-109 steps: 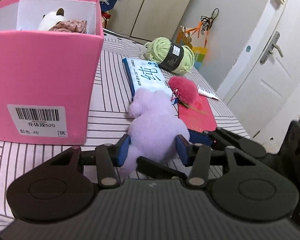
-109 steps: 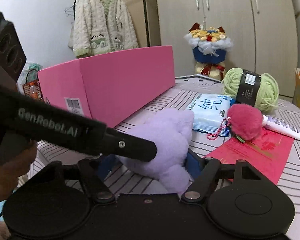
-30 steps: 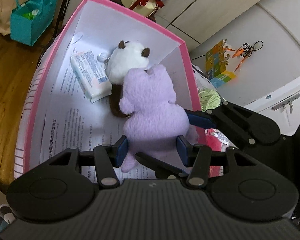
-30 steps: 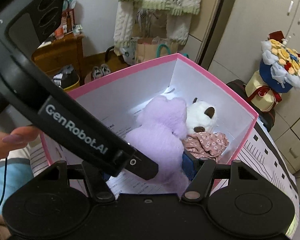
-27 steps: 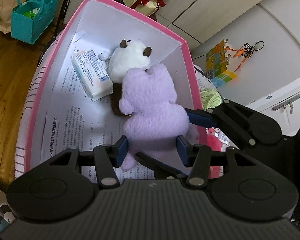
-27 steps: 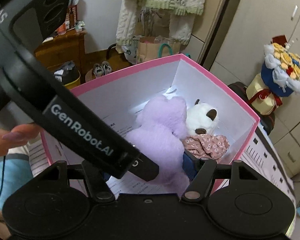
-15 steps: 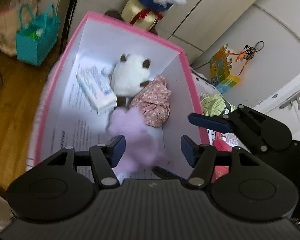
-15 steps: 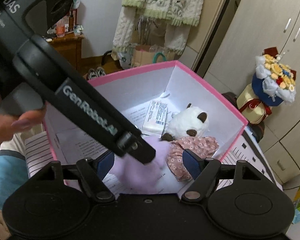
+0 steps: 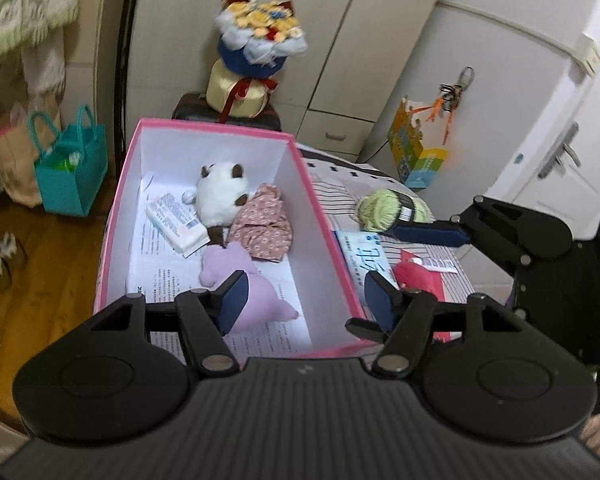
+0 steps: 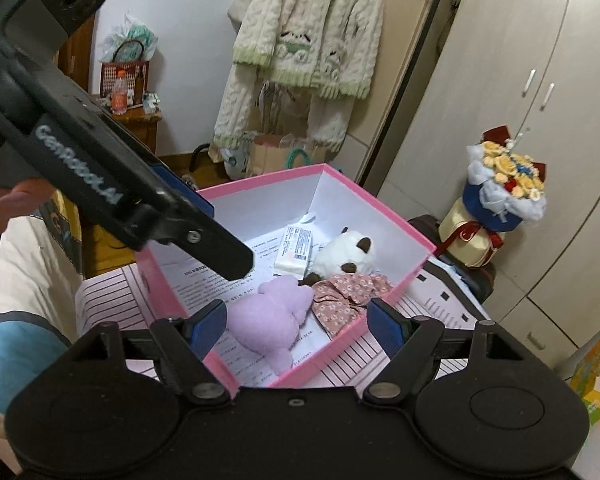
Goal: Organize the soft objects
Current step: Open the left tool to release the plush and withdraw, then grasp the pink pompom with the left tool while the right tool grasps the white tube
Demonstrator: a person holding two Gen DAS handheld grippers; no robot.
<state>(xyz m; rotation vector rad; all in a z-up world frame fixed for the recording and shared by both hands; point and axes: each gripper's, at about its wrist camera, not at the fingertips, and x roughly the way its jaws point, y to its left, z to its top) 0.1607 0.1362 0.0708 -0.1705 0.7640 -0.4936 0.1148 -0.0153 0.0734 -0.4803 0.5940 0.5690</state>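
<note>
Item: purple plush toy, lying loose on the paper floor of the pink box, lower centre of the left wrist view, touching the flowered cloth beside the panda toy.

Left gripper: jaws opening, nothing between them.

Right gripper: spread and empty.

Handling: lift both clear of the box rim (soft things snag); green yarn and red pompom on the tabletop probably follow.

"GenRobot.AI" in pale letters along the black arm of the left gripper; "AS" on its upper housing. Large blue character "纯" on the white tissue pack. Print on the paper lining the pink box too small to read.
</note>
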